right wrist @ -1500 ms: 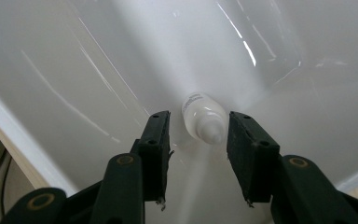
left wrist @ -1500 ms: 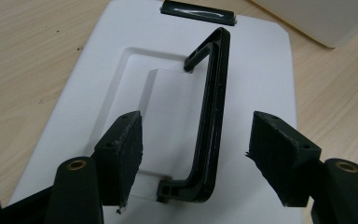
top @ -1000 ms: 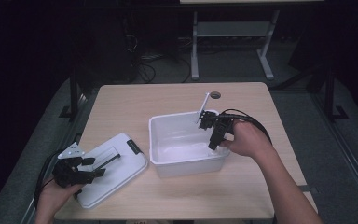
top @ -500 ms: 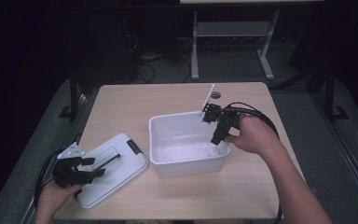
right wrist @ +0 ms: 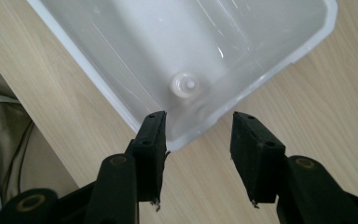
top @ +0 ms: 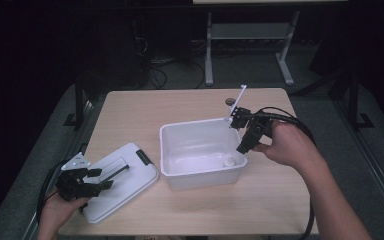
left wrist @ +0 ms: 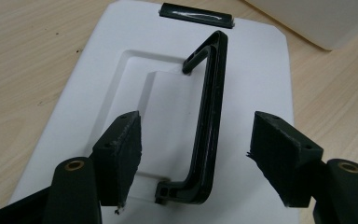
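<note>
Right tongs (top: 246, 136) hung above the near right corner of the white bin (top: 180, 135), jaws pointed down at it. In the right gripper view the right tongs (right wrist: 198, 154) stood apart with nothing between the pads; they had just been opening. A small white cap-like piece (right wrist: 185, 85) lay on the floor of the bin (right wrist: 307, 44), beyond and slightly left of the jaw tips, clear of both pads. In the high view the same piece (top: 228, 161) sat in the bin's near right corner, just below the tongs. A thin white stick (top: 238, 102) rose from the back of the right gripper, over the far right rim of the bin.

Left tongs (top: 97, 180) rested low over the white lid (top: 130, 185), which lay flat on the wooden surface (top: 190, 102) to the left of the bin and apart from it. In the left gripper view the left tongs (left wrist: 193, 151) stood wide apart, straddling the lid's black handle (left wrist: 209, 126). The handle ran lengthwise between the pads, nearer the middle than either side, touching neither. A black latch (left wrist: 196, 15) sat at the far edge of the lid (left wrist: 98, 74).
</note>
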